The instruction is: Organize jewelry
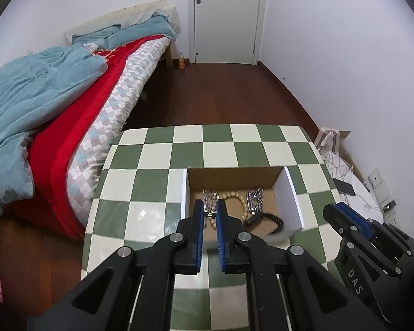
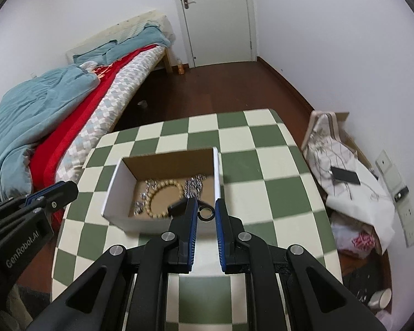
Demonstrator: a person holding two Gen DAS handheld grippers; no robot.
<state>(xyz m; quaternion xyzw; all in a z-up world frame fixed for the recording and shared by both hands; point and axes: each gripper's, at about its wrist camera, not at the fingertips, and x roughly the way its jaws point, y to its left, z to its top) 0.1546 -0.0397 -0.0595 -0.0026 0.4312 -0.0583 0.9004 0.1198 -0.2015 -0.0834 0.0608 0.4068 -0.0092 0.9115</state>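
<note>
Cardboard box [image 1: 234, 176] sits open on the green-and-cream checked counter [image 1: 157, 154], white outside, brown inside. Lying on the box floor: a silver chain [image 2: 142, 195] at the left, a wooden bead bracelet [image 2: 165, 190] in the middle, a second silver chain [image 2: 194, 184] at the right, and a black strap-like piece [image 1: 265, 222] toward the near side, blurred. Left tool [image 1: 209, 215] is above the box's near-left part, blue pads nearly together, pinching a small metal clasp-like bit [image 1: 209, 215] at the tips; can't tell which chain it belongs to. Right tool [image 2: 206, 213] is over the box's near-right corner, pads nearly together too, nipping a small black ring [image 2: 206, 213] between the tips; whether the ring joins the black strap-like piece is unclear. Each tool shows at the edge of the other's view, side by side and apart. Bed [image 1: 69, 104] with a teal duvet and red blanket stands just left of the counter; white door [image 1: 226, 16] at the far wall; a bag with a phone on it [image 2: 345, 176] on the floor at the right.
</note>
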